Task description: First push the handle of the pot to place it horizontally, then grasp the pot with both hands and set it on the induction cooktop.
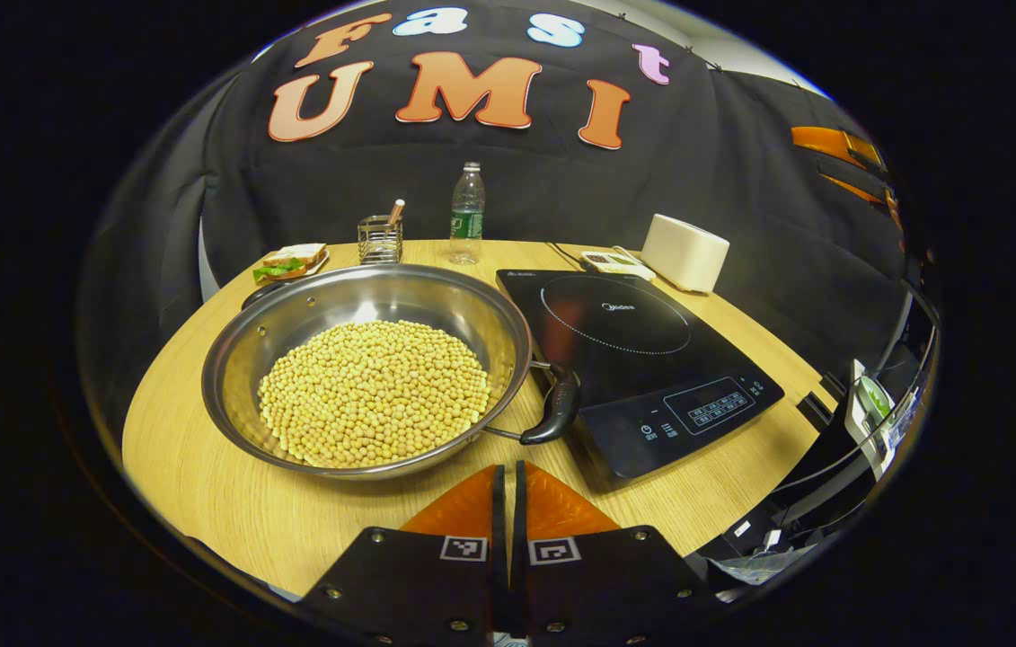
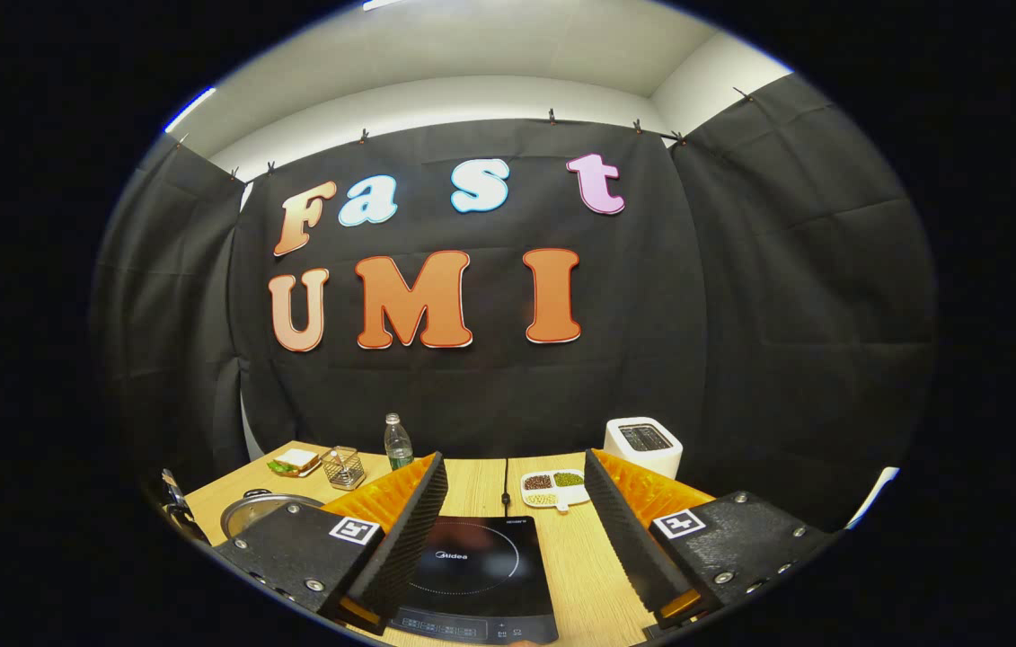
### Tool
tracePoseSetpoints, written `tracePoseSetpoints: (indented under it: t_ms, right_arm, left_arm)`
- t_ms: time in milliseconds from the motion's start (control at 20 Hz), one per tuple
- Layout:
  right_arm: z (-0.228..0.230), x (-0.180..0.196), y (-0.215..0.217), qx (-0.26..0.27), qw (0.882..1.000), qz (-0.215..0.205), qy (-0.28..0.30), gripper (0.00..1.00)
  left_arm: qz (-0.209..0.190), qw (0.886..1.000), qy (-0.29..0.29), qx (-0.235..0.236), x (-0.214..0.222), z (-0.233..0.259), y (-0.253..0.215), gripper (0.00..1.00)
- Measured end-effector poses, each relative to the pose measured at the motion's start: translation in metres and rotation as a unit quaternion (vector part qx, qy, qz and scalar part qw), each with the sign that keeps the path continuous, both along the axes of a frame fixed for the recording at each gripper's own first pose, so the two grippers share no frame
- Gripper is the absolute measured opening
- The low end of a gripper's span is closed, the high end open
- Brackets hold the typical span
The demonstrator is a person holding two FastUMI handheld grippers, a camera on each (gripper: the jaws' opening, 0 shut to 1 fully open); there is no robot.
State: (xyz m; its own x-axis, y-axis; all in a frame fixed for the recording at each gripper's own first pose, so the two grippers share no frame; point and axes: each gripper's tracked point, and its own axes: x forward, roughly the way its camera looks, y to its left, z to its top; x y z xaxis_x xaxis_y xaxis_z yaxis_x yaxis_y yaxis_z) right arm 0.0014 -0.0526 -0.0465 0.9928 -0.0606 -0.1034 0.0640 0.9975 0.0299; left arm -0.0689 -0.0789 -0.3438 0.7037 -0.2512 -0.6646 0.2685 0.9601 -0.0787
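Note:
A wide steel pot [image 1: 508,328] full of yellow beans sits on the wooden table, left of the black induction cooktop [image 1: 642,359]. Its black right handle [image 1: 554,406] hangs down beside the cooktop's front corner; a second dark handle [image 1: 260,294] shows at the far left rim. My left gripper [image 1: 508,476] is shut, empty, just in front of the pot's near rim. In the right gripper view my right gripper [image 2: 515,503] stands open above the cooktop [image 2: 472,575], with the pot's rim [image 2: 247,510] low at the left.
At the table's back stand a water bottle [image 1: 467,216], a wire holder [image 1: 379,238], a sandwich on a plate [image 1: 292,261], a white toaster [image 1: 685,252] and a small dish of beans [image 2: 554,487]. Equipment sits off the table's right edge [image 1: 867,413].

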Motion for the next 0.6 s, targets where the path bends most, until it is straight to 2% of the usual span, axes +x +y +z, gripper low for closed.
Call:
tracePoseSetpoints:
  t_ms: [400, 450, 500, 600]
  right_arm:
    - [-0.007, 0.005, -0.018, 0.003, 1.000, -0.013, 0.006, 0.95]
    - [-0.008, 0.006, -0.019, 0.002, 1.000, -0.014, 0.006, 1.00]
    - [-0.009, 0.007, -0.020, 0.002, 1.000, -0.015, 0.006, 0.95]
    - [-0.010, 0.007, -0.021, 0.002, 1.000, -0.014, 0.006, 0.95]
  left_arm:
    - [0.002, 1.000, 0.002, 0.003, 0.017, 0.002, -0.009, 0.02]
    - [0.001, 1.000, 0.003, 0.003, 0.020, 0.001, -0.011, 0.02]
    - [0.001, 1.000, 0.004, 0.004, 0.022, 0.000, -0.012, 0.02]
    - [0.000, 1.000, 0.004, 0.004, 0.027, 0.000, -0.015, 0.02]
